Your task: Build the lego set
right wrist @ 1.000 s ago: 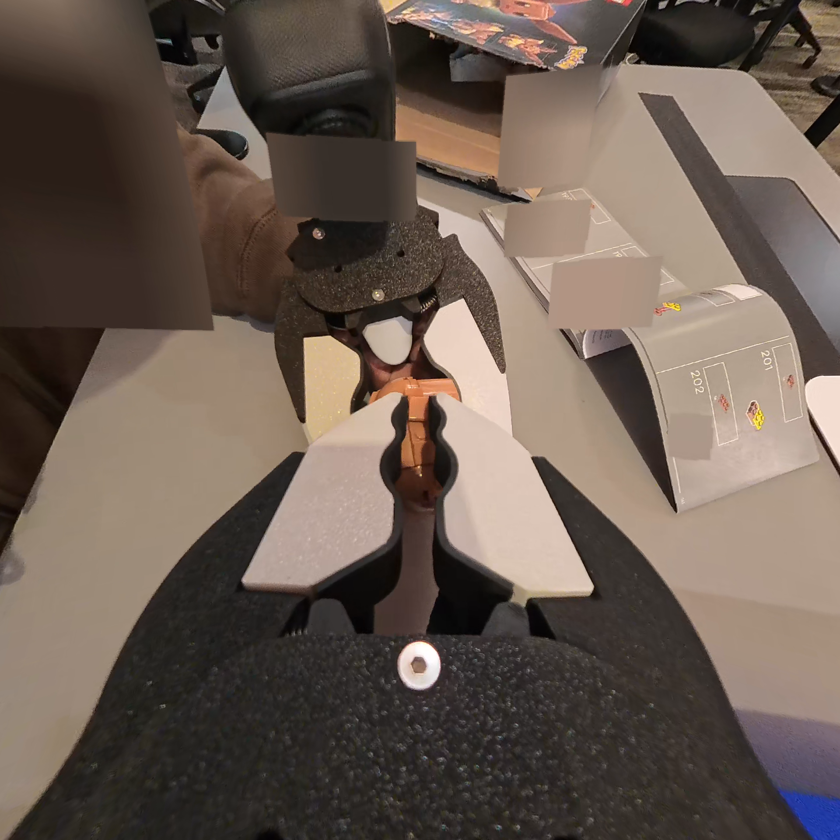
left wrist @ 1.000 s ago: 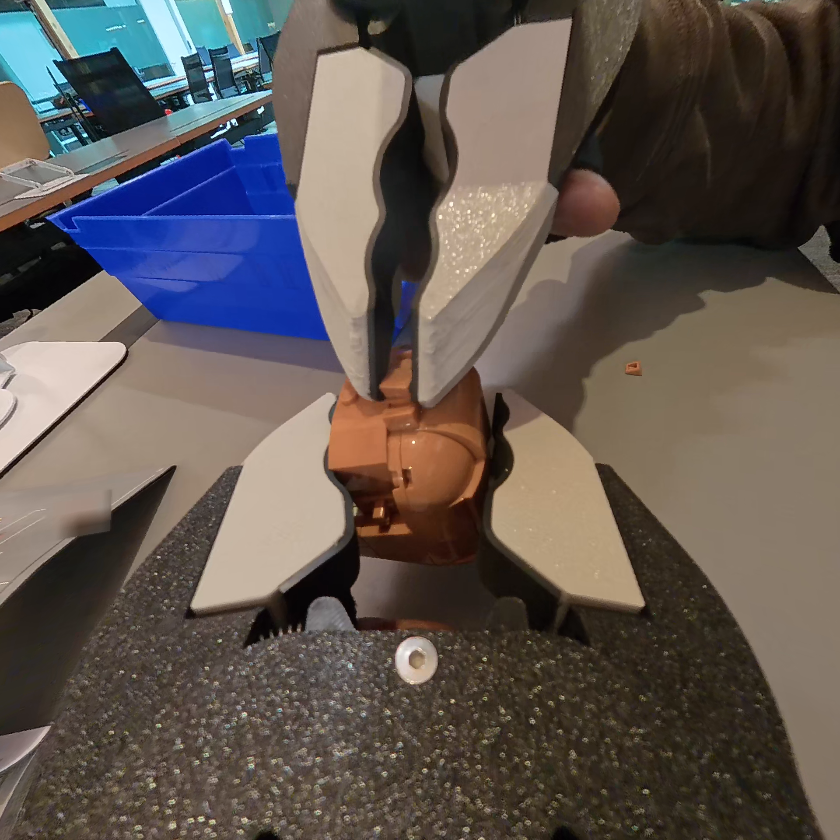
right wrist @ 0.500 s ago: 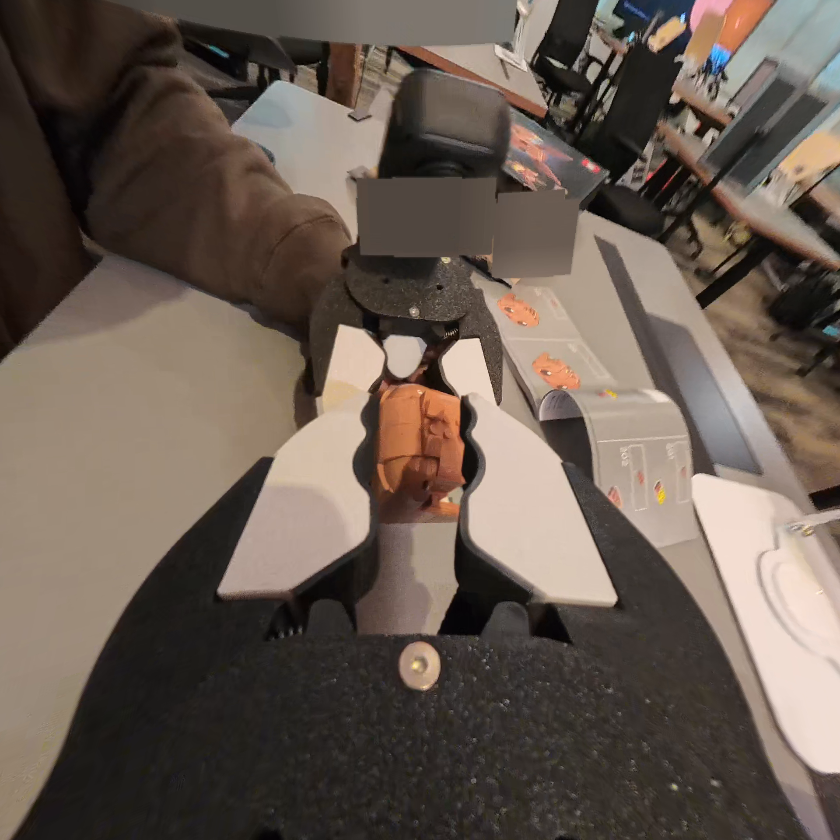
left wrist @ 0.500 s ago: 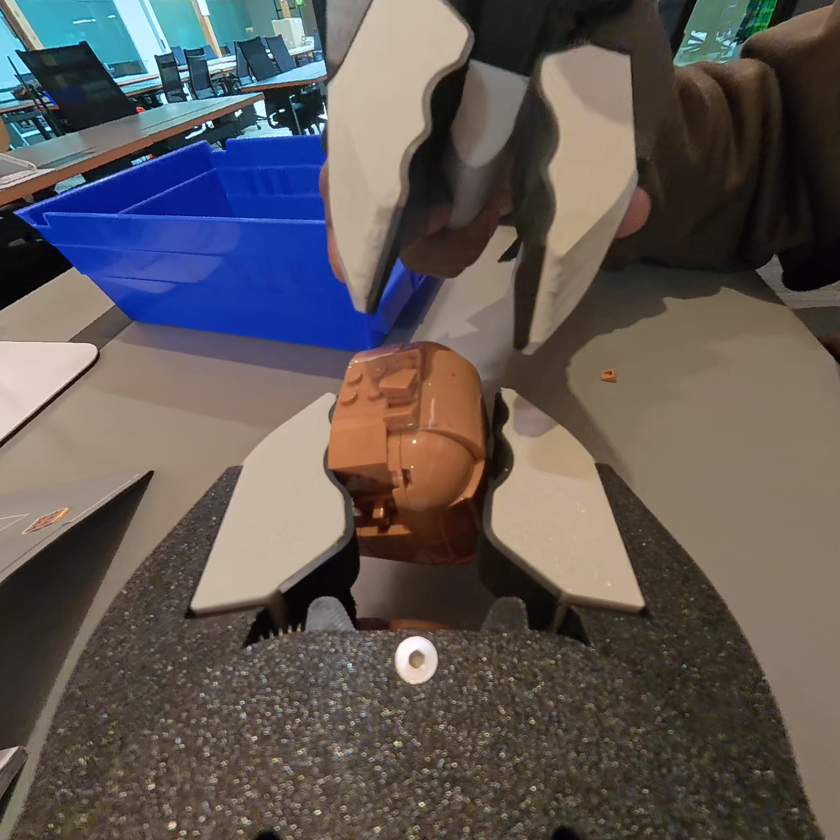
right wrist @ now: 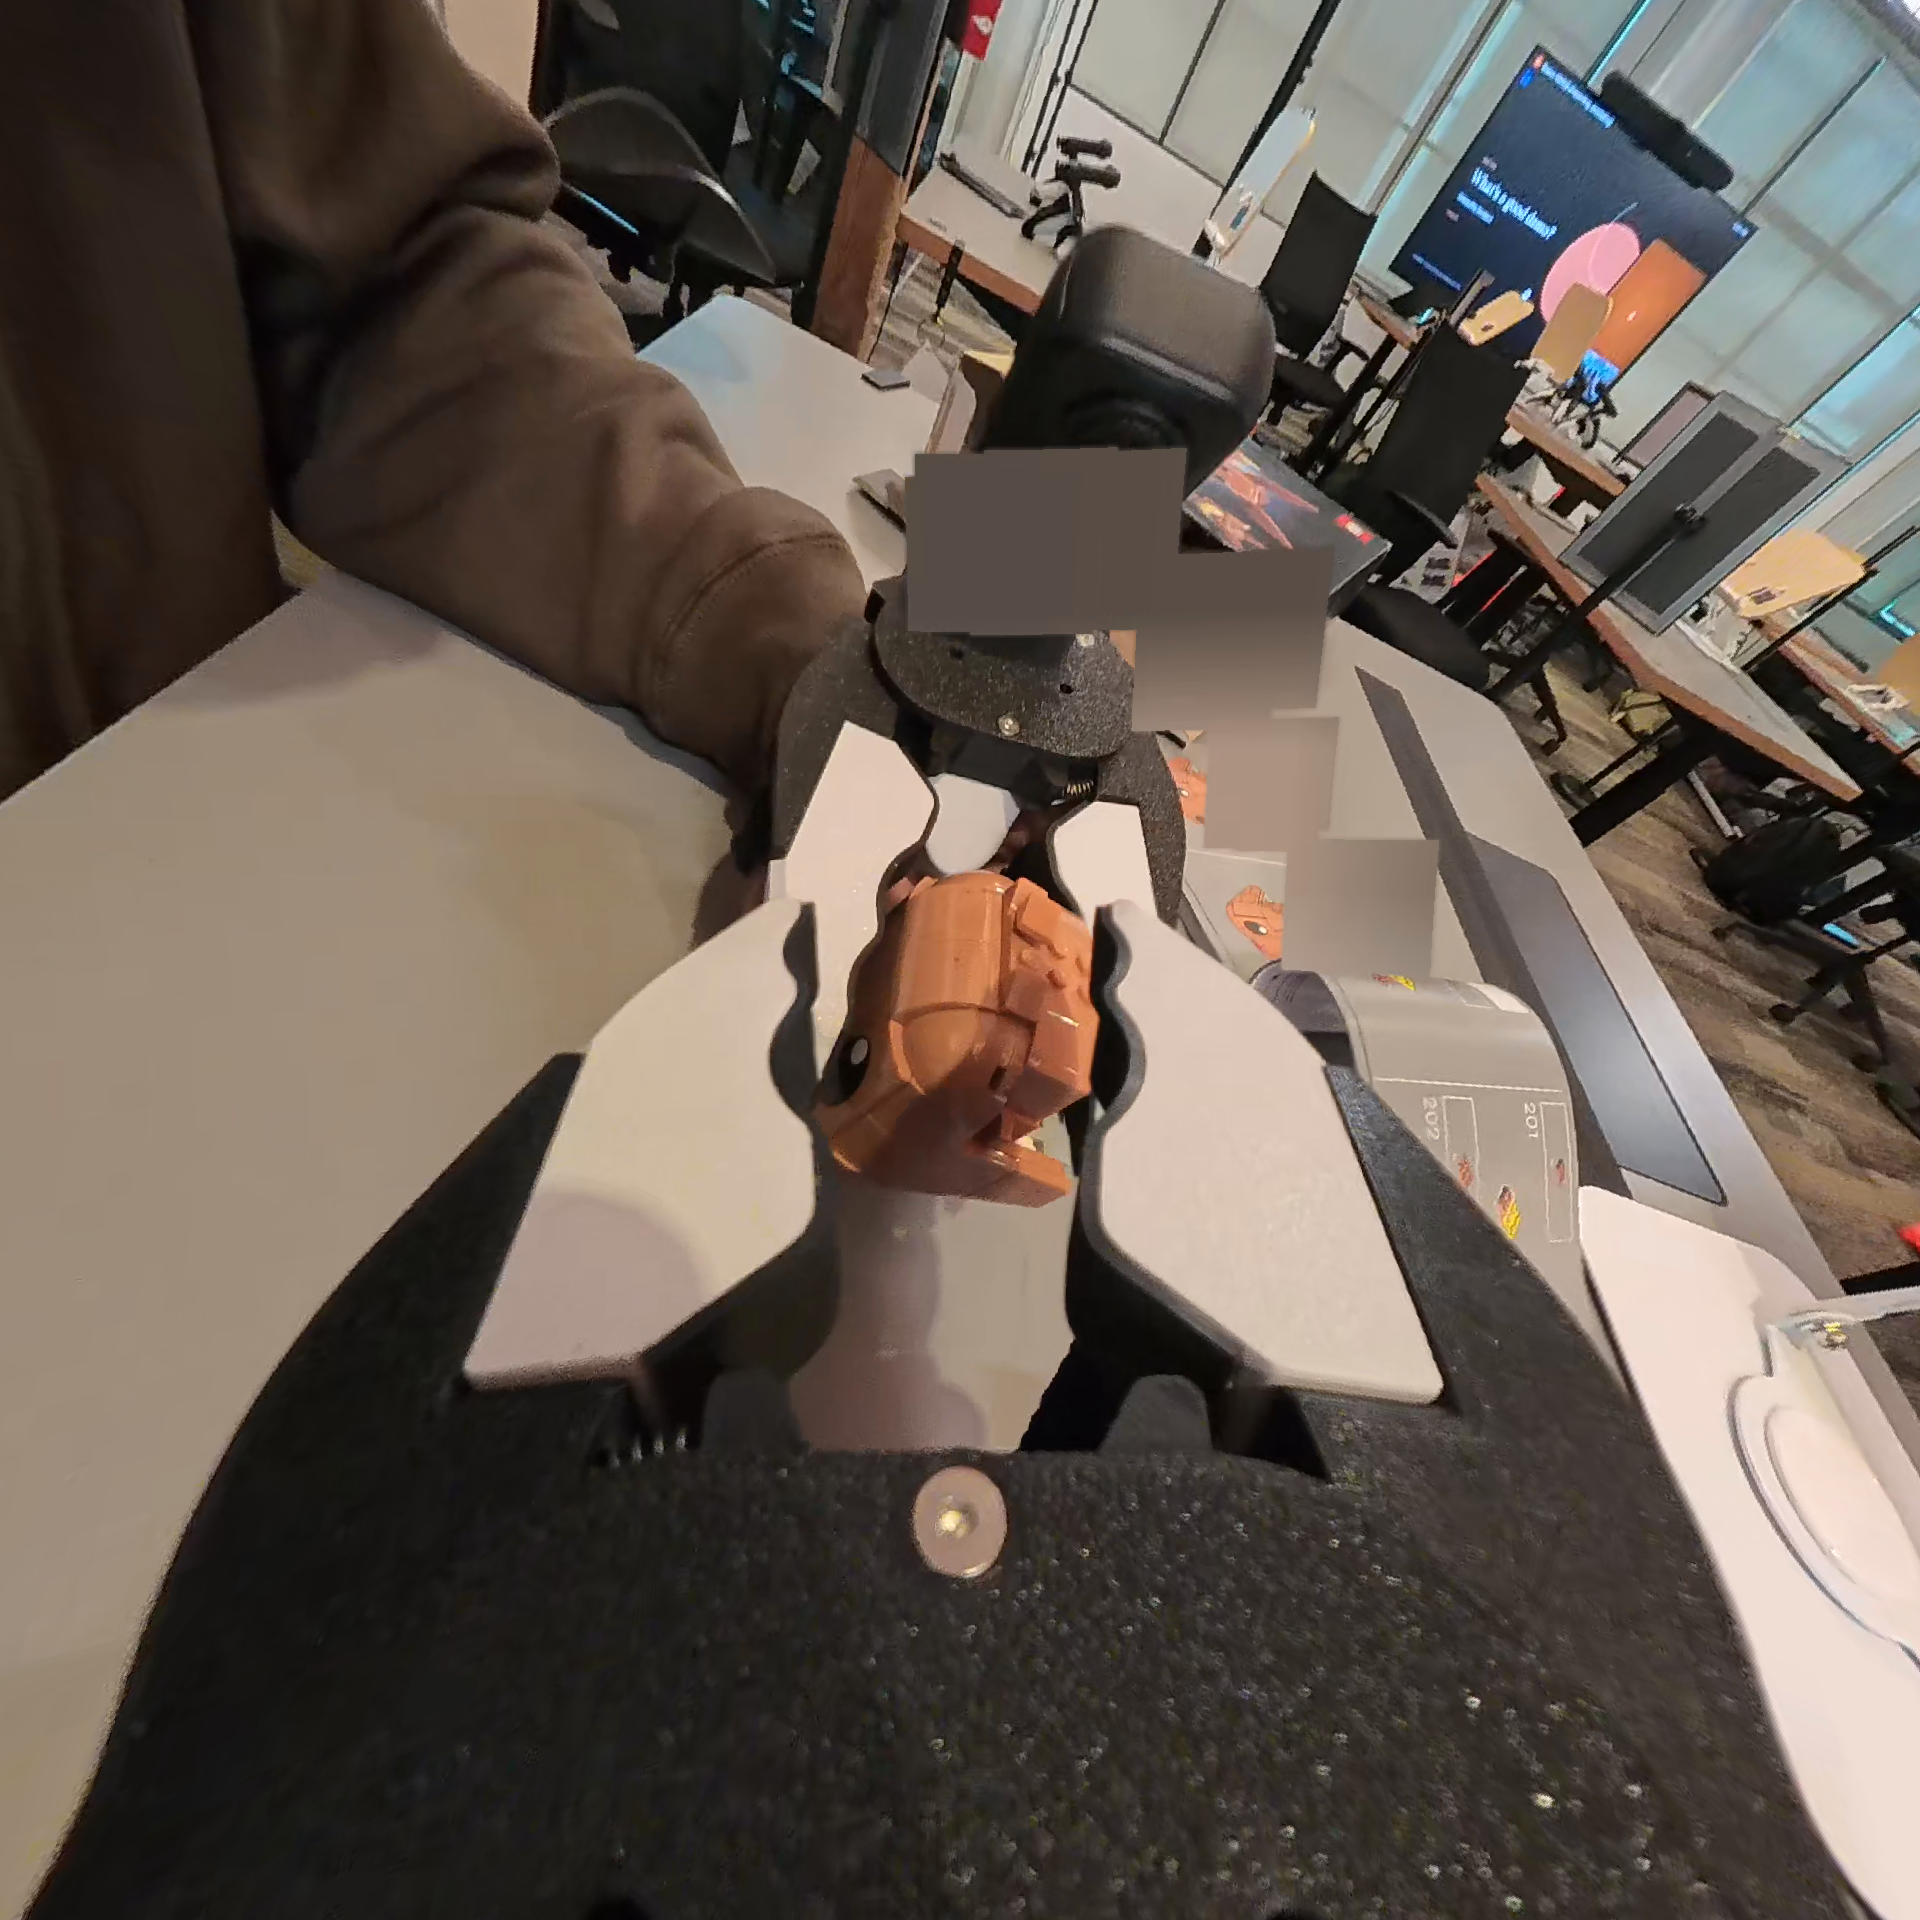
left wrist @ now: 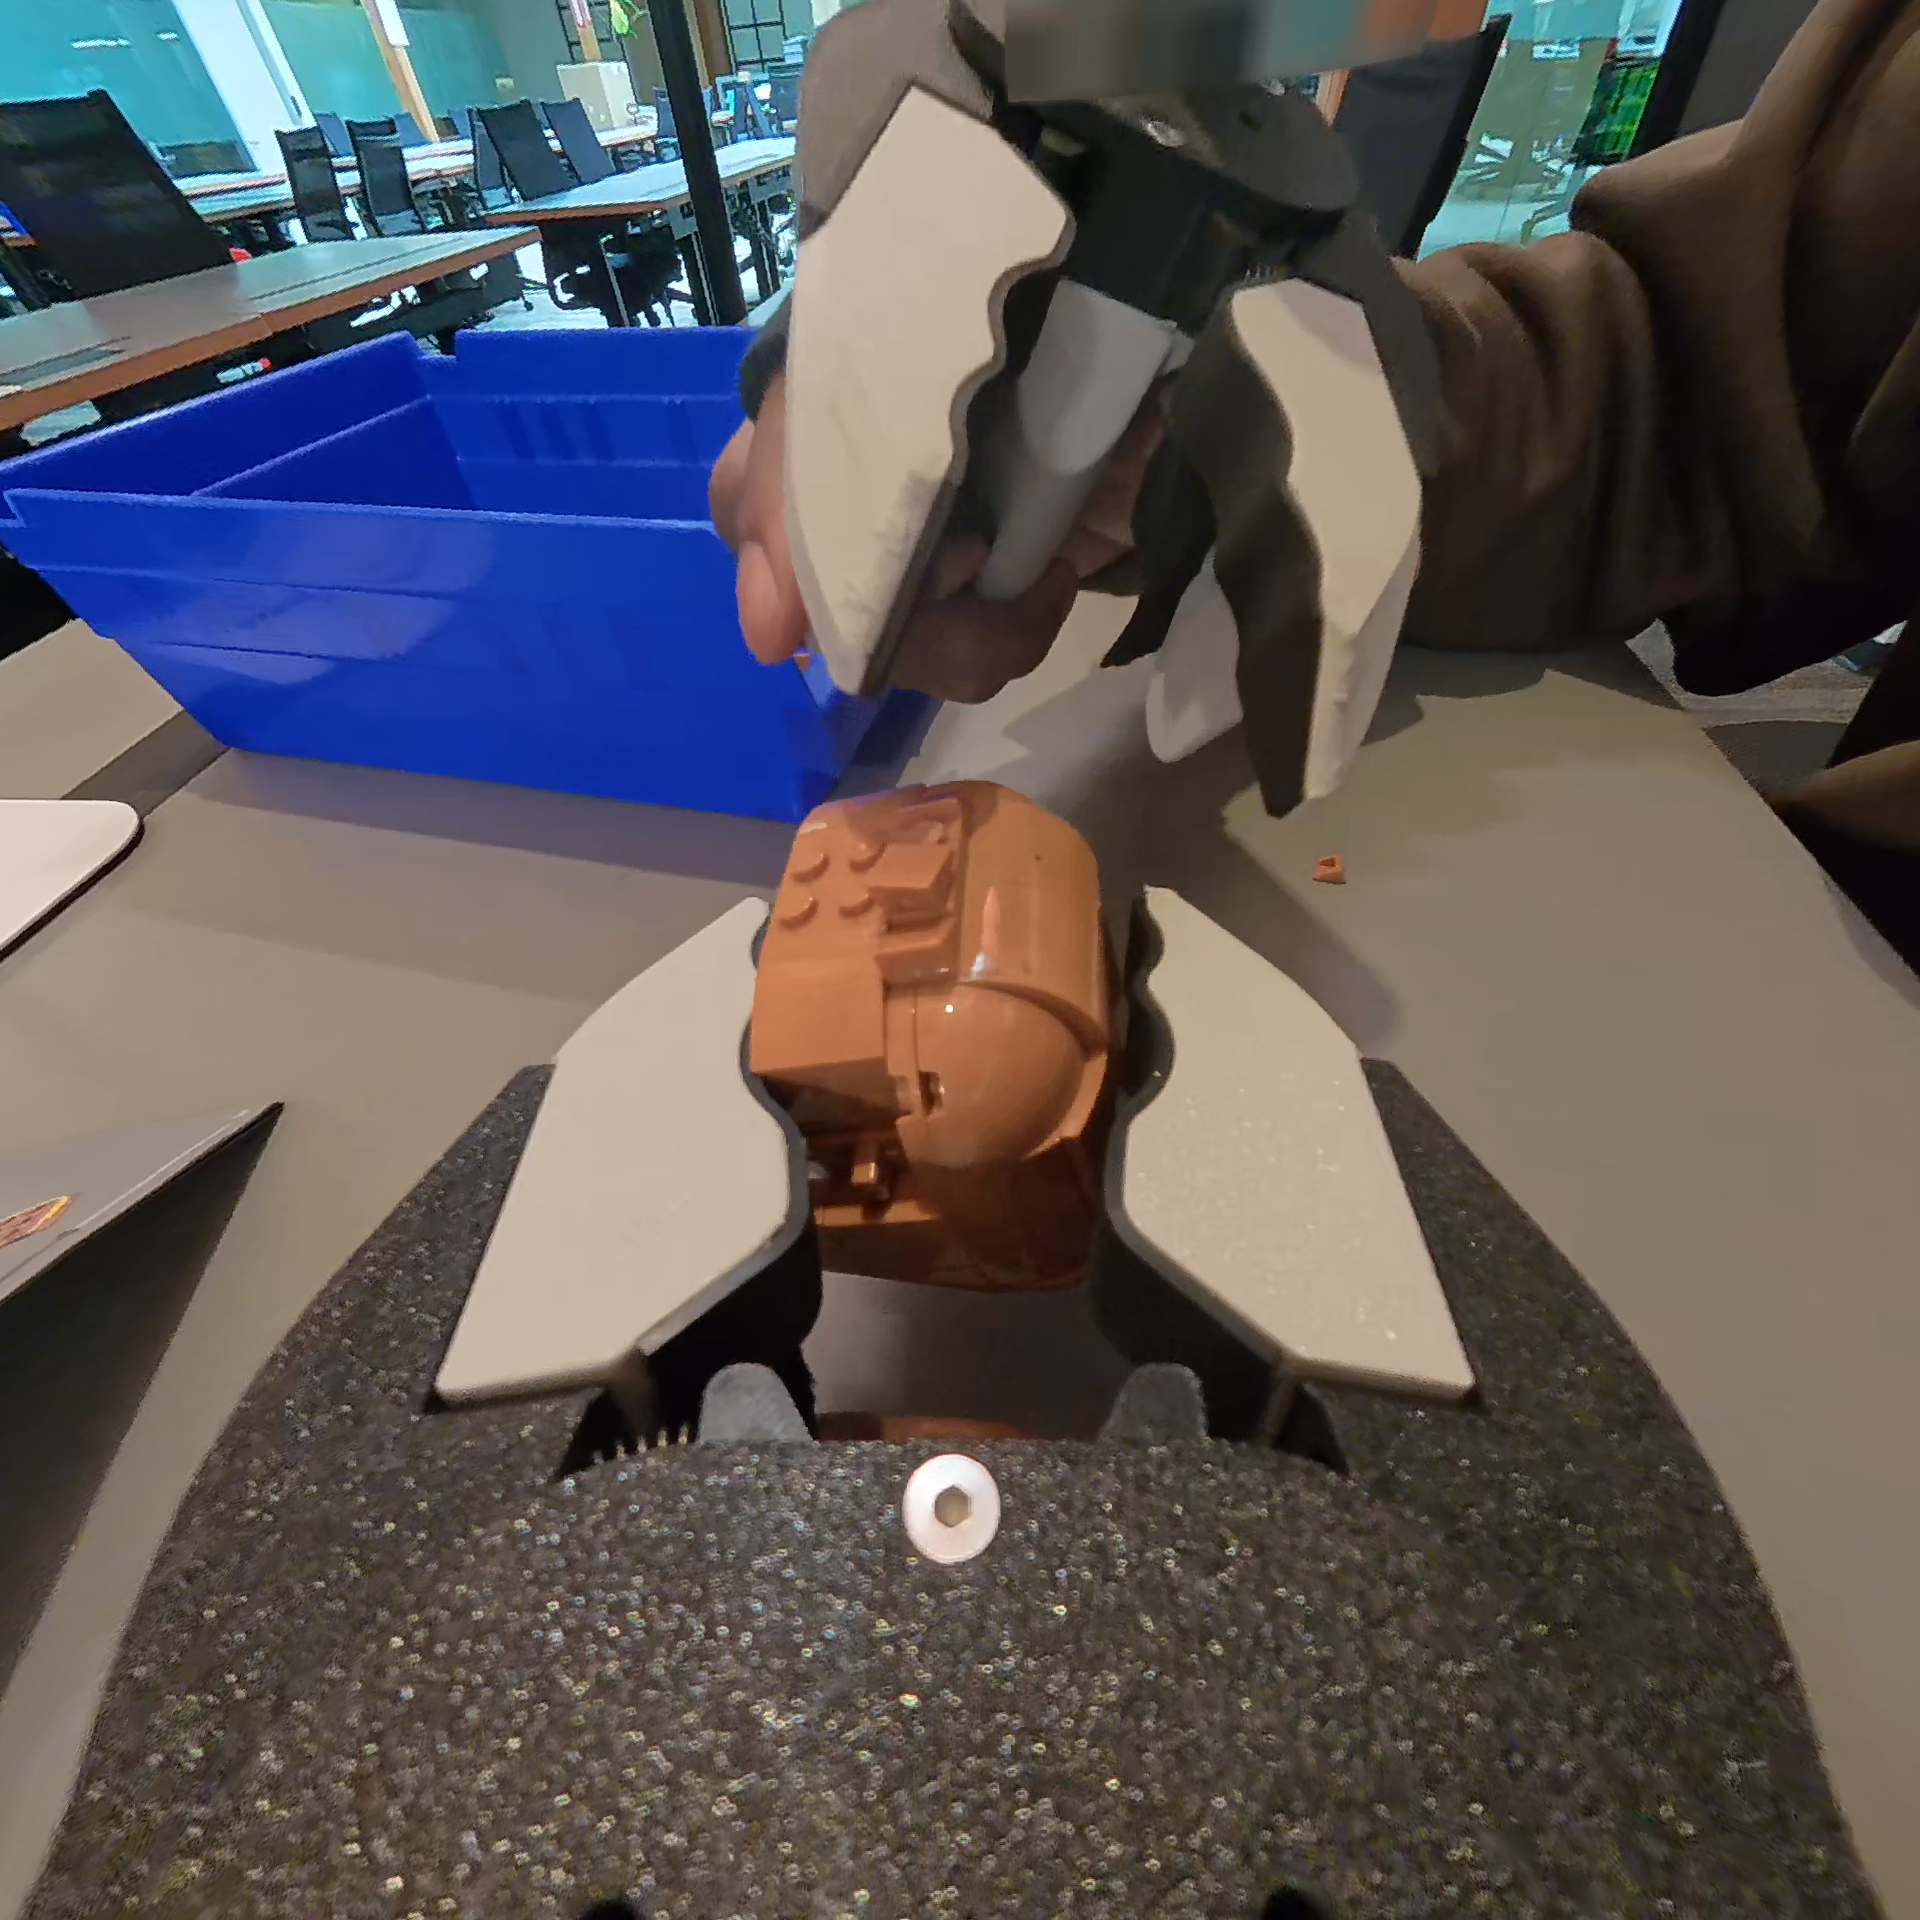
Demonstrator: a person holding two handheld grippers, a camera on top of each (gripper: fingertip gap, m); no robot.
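A brown lego model [left wrist: 935, 1018] with a rounded side and studs on top sits between the fingers [left wrist: 665, 1091] of my left gripper [left wrist: 951, 904], which is shut on it above the grey table [left wrist: 1558, 1039]. My right gripper [left wrist: 1070, 738] hangs above and behind the model, open and empty, not touching it. In the right wrist view the right gripper [right wrist: 956, 914] is open, and the model [right wrist: 966, 1039] shows beyond its tips, held by the left gripper [right wrist: 977, 883]. A small flat brown piece [left wrist: 920, 883] sits on the model's top.
A blue bin [left wrist: 416, 582] stands at the back left. A tiny loose brown piece [left wrist: 1328, 869] lies on the table to the right. An open instruction booklet [right wrist: 1455, 1060], a white tray [right wrist: 1766, 1403] and the set's box [right wrist: 1278, 509] lie beyond. A person's brown sleeve [right wrist: 468, 416] is at left. Across from one pair of fingers to the other is roughly 6 cm.
My right gripper was shut, pressing on the top of the model; it has opened and lifted up and away. The left gripper keeps hold of the model.
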